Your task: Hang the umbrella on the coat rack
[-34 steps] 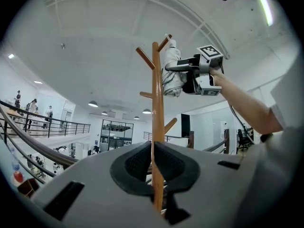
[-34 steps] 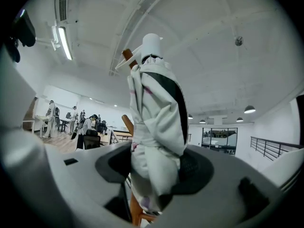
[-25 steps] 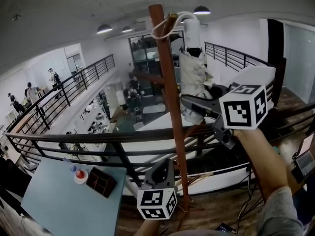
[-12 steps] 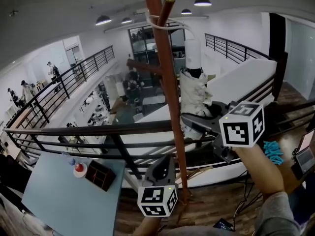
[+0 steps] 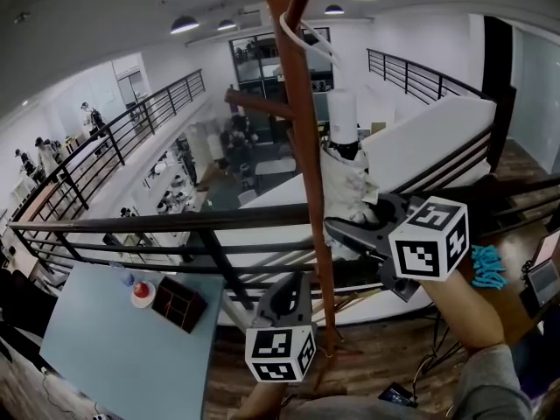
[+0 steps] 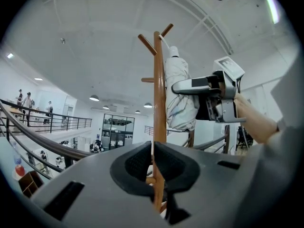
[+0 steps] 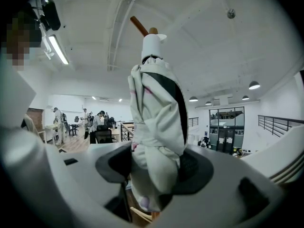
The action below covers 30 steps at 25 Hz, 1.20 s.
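The brown wooden coat rack stands just before the railing. A folded white umbrella hangs to the right of its pole, white handle uppermost. Its white strap loops over an upper peg. My right gripper is shut on the umbrella's lower folds; in the right gripper view the cloth fills the space between the pads. My left gripper is low, just left of the pole, shut and holding nothing. The left gripper view shows the pole behind its jaws and the umbrella beyond.
A black metal railing runs across behind the rack, with a drop to a lower floor where people stand. A light blue table at lower left carries a dark tray. A laptop sits at the right edge.
My right gripper has come down with the umbrella, so the handle now hangs well below the peg on its strap. The left gripper has barely moved.
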{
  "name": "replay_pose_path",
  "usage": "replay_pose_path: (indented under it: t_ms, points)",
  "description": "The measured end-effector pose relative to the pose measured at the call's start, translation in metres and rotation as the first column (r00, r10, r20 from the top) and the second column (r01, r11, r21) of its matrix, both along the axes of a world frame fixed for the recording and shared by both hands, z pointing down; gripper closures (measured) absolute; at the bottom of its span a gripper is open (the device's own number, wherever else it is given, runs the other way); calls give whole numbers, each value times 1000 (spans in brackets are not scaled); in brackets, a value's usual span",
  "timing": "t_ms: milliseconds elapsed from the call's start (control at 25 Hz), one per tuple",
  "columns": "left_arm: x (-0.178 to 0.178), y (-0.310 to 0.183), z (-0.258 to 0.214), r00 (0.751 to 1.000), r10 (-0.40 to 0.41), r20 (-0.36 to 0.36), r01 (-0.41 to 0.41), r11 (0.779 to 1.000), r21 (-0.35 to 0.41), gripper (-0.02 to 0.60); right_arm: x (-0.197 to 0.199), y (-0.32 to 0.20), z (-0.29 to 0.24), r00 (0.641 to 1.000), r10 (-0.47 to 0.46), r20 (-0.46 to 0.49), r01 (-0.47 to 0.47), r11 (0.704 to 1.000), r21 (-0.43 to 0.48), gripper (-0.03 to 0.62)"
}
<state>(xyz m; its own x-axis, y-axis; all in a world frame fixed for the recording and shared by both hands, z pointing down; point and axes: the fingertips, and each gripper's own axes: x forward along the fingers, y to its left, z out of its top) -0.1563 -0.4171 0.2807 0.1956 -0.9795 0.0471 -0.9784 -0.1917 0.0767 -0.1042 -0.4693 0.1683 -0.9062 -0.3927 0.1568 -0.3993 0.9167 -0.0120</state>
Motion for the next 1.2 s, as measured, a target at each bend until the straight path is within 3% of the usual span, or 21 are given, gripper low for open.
replay_pose_path:
  t_ms: [280, 720, 1200]
  points:
    - [-3, -6, 3, 1000, -2, -2, 2, 1000, -21, 554, -5, 3, 12, 999, -9, -32, 10, 1000, 12, 356]
    - [-2, -20, 16, 1000, -6, 11, 7, 999, -33, 554, -2, 5, 27, 999, -4, -40, 8, 994, 107, 356]
    - [-5, -19, 37, 1000, 15, 12, -14, 998, -57, 554, 5, 19, 36, 996, 38, 83, -50, 988, 146, 355]
